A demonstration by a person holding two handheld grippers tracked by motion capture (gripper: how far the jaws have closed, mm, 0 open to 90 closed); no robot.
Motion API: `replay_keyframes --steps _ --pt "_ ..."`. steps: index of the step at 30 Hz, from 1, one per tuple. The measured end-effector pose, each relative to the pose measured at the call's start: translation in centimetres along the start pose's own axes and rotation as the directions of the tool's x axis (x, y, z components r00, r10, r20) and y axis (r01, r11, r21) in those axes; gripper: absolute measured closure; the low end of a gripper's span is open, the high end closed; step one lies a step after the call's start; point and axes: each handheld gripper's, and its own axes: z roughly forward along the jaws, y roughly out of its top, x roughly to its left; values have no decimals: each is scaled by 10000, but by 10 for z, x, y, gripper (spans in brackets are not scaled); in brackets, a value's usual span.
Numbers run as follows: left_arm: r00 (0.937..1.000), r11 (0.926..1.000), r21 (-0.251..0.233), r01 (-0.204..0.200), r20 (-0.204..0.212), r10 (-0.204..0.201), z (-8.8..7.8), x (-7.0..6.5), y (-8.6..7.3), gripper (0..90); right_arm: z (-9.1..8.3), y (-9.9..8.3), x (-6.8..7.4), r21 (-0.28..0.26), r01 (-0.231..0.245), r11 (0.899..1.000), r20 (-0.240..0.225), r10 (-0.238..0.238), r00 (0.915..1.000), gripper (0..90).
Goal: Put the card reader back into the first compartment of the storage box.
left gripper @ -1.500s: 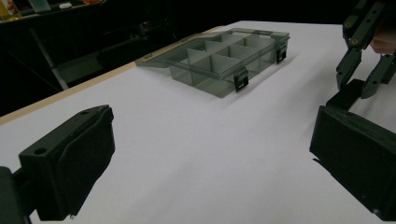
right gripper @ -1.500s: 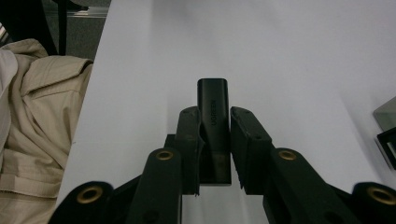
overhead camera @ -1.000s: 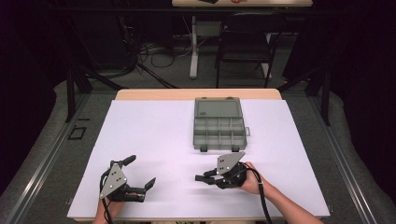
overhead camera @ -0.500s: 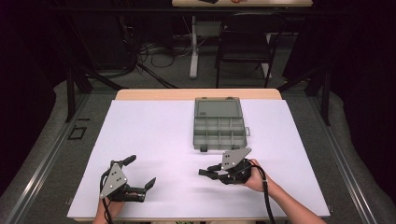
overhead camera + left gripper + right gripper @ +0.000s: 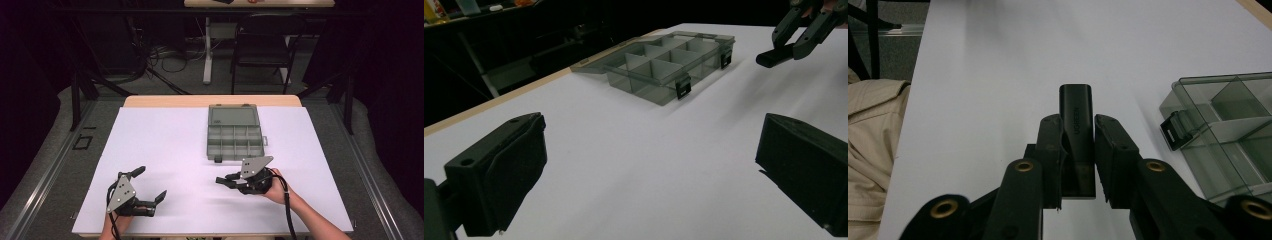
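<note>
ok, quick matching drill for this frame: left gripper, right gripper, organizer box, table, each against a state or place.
Things:
1. left gripper
2. right gripper
3. box
4. table

States or places:
A. lid open, compartments empty
B. jaws wide apart, nothing between them
C. white top, wooden edge at the far side
D. shut on a small black block

Pairs: 1-B, 2-D, 3-A, 4-C

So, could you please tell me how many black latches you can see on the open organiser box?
2: both on the organiser box front wall, one latch nearer the left claw's camera, the other latch farther along. None appear hidden.
</note>
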Motion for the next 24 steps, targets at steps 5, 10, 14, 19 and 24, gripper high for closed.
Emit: replay_keyframes --steps 5,10,14,19,24 --pt "10000 10000 -6 2 1 -2 0 0 0 1 -2 0 -3 -7 -89 10000 132 89 9999 738" --pt "10000 10000 -1 -28 -2 28 0 0 0 1 -5 -1 -4 9 -192 9998 313 192 9993 738" --pt "10000 10000 10 4 -21 -4 0 0 0 1 -7 -1 -6 17 -247 9997 407 246 9989 738" --pt "10000 10000 21 -28 -3 28 0 0 0 1 -8 -1 -7 74 -347 9994 560 343 9978 738" --pt "10000 10000 -1 -20 -31 20 -1 0 0 1 -10 -1 -10 49 -446 9990 727 441 9964 738"
